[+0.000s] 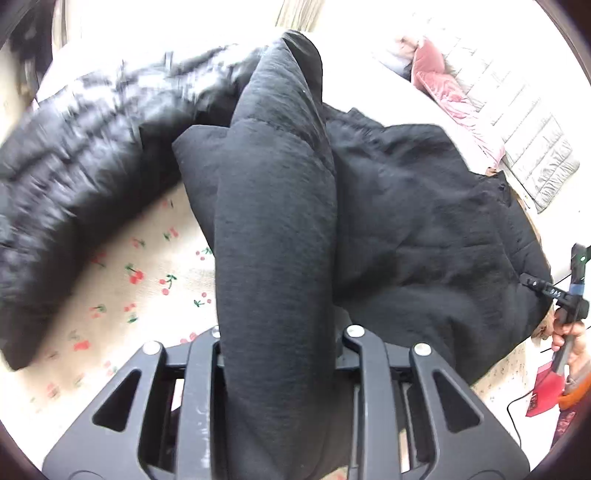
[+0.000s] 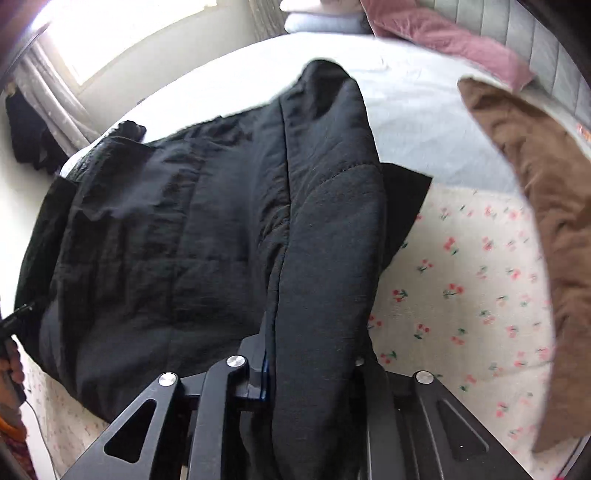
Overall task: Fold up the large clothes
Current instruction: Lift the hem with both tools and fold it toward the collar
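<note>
A large black padded jacket (image 1: 424, 206) lies spread on the bed; it also shows in the right wrist view (image 2: 155, 236). My left gripper (image 1: 277, 354) is shut on a thick fold of the jacket (image 1: 273, 221), which rises between the jaws and hides the fingertips. My right gripper (image 2: 314, 373) is shut on another fold of the same jacket (image 2: 325, 229), lifted above the sheet. The right gripper's handle and the hand that holds it show at the right edge of the left wrist view (image 1: 569, 295).
A shiny black puffer coat (image 1: 66, 177) lies at the left. A brown garment (image 2: 543, 221) lies at the right. Pink cushion (image 1: 443, 85) and grey quilted garment (image 1: 532, 147) lie by the headboard. The cherry-print sheet (image 2: 461, 288) covers the bed. A window (image 2: 122, 33) stands behind.
</note>
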### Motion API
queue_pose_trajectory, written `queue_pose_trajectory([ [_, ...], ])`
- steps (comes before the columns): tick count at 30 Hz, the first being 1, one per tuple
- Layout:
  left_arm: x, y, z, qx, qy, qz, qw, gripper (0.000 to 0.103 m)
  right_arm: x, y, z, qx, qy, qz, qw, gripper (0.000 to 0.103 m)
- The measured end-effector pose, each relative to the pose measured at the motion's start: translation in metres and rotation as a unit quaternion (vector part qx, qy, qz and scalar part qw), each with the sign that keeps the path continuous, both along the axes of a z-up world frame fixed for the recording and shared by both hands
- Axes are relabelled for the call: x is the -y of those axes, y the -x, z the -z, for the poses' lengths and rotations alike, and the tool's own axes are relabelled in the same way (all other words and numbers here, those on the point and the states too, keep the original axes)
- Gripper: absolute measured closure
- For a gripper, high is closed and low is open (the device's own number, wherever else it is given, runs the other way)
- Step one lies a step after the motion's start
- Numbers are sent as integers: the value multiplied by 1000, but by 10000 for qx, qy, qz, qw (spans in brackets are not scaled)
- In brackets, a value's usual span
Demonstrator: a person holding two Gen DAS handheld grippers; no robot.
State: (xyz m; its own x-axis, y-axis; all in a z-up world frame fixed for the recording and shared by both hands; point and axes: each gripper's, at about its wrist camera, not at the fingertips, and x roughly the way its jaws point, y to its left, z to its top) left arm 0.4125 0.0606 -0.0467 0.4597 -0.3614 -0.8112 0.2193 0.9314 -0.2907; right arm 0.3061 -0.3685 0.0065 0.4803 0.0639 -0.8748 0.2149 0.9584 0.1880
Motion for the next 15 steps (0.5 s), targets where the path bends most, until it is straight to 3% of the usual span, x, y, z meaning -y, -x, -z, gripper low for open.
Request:
queue_pose_trajectory([
  [3, 1, 31, -42, 208, 105, 129, 9996, 76, -3, 21, -39, 268, -243, -105, 9993, 86],
  [7, 6, 89, -87, 301, -167, 440, 9984, 76, -19, 65, -74, 280, -153, -367, 9988, 87],
  [11, -2, 150, -109, 289, -265, 622, 9973, 76, -24, 121, -81, 172, -236, -395, 9988, 87],
  [15, -14, 203, -110, 171, -199, 790, 9965, 76, -27, 181, -80, 55, -332, -480, 9983, 87],
])
